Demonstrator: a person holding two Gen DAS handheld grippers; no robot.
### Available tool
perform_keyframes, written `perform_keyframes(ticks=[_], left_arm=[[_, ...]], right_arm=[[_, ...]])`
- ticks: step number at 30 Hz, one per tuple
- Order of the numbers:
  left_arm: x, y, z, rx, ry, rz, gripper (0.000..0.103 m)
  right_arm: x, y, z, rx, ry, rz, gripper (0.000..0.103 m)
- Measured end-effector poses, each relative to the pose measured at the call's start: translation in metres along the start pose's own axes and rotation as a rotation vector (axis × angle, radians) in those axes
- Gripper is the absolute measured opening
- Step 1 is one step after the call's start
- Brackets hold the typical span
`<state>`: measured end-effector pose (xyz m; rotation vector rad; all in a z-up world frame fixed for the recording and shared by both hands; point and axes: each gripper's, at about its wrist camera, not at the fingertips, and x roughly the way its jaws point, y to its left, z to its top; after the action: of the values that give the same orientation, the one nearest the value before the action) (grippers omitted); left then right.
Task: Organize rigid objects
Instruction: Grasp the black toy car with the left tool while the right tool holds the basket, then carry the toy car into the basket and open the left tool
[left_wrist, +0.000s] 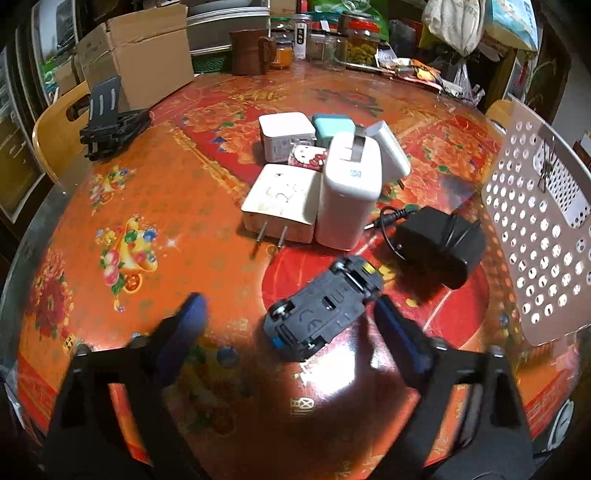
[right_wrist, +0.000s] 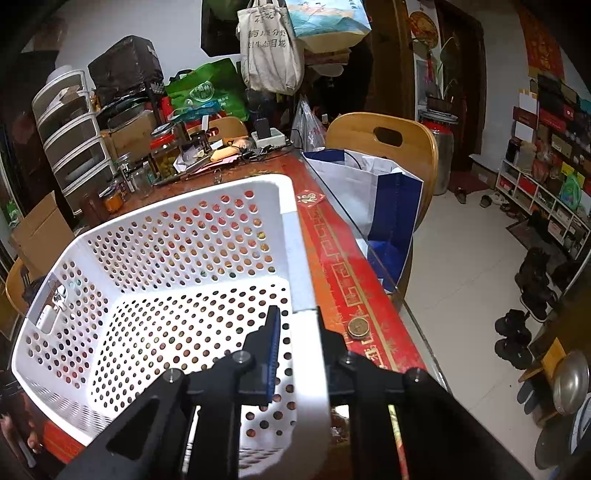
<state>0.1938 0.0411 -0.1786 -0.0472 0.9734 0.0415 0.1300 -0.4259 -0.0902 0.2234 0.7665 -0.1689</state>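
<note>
In the left wrist view my left gripper (left_wrist: 288, 314) is open and low over the table. An upside-down black toy car (left_wrist: 323, 308) lies between its blue fingertips, nearer the right one. Beyond it stand several white chargers (left_wrist: 349, 195), a teal one (left_wrist: 332, 127), a Hello Kitty piece (left_wrist: 308, 157) and a black power adapter (left_wrist: 439, 245) with its cord. In the right wrist view my right gripper (right_wrist: 295, 317) is shut on the right wall of the white perforated basket (right_wrist: 166, 258), which is empty inside. The basket also shows at the right in the left wrist view (left_wrist: 539, 229).
A black folding stand (left_wrist: 110, 118) and a cardboard box (left_wrist: 140, 59) sit at the table's far left. Jars and a brown mug (left_wrist: 251, 51) line the far edge. A round coin-like object (right_wrist: 358, 328) lies beside the basket. A chair with a blue-white bag (right_wrist: 384, 199) stands at the table's side.
</note>
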Motion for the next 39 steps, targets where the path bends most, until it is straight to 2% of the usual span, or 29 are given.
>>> perform_keyframes(ticks=[3,5,7,11,16,19,27,31,39], left_arm=[[-0.005,-0.004,-0.001,0.014,-0.016,-0.005,0.067],[-0.007,-0.009,0.0,0.026,-0.027,-0.007,0.04],[-0.01,-0.015,-0.001,0.047,-0.042,0.011,0.027],[-0.013,-0.02,-0.002,0.056,-0.063,0.016,0.027],[-0.032,-0.019,0.001,0.07,-0.132,0.071,0.027],[-0.047,-0.018,0.008,0.08,-0.174,0.114,0.027],[-0.083,-0.019,0.035,0.116,-0.256,0.164,0.027],[-0.103,-0.034,0.049,0.15,-0.302,0.171,0.027],[-0.126,-0.078,0.078,0.219,-0.36,0.137,0.027]], right_arm=[[0.002,0.0,0.001,0.003,-0.001,0.01,0.012],[0.003,0.0,-0.001,0.004,0.0,0.015,0.01],[0.004,0.001,0.0,-0.001,0.002,0.012,0.01],[0.008,0.001,0.001,-0.007,0.01,0.015,0.01],[0.009,0.001,0.001,-0.006,0.012,0.017,0.01],[0.009,0.001,0.002,-0.008,0.015,0.015,0.009],[0.01,-0.001,0.003,-0.007,0.016,0.021,0.009],[0.01,-0.002,0.003,-0.009,0.018,0.022,0.009],[0.011,-0.003,0.003,-0.006,0.019,0.029,0.009]])
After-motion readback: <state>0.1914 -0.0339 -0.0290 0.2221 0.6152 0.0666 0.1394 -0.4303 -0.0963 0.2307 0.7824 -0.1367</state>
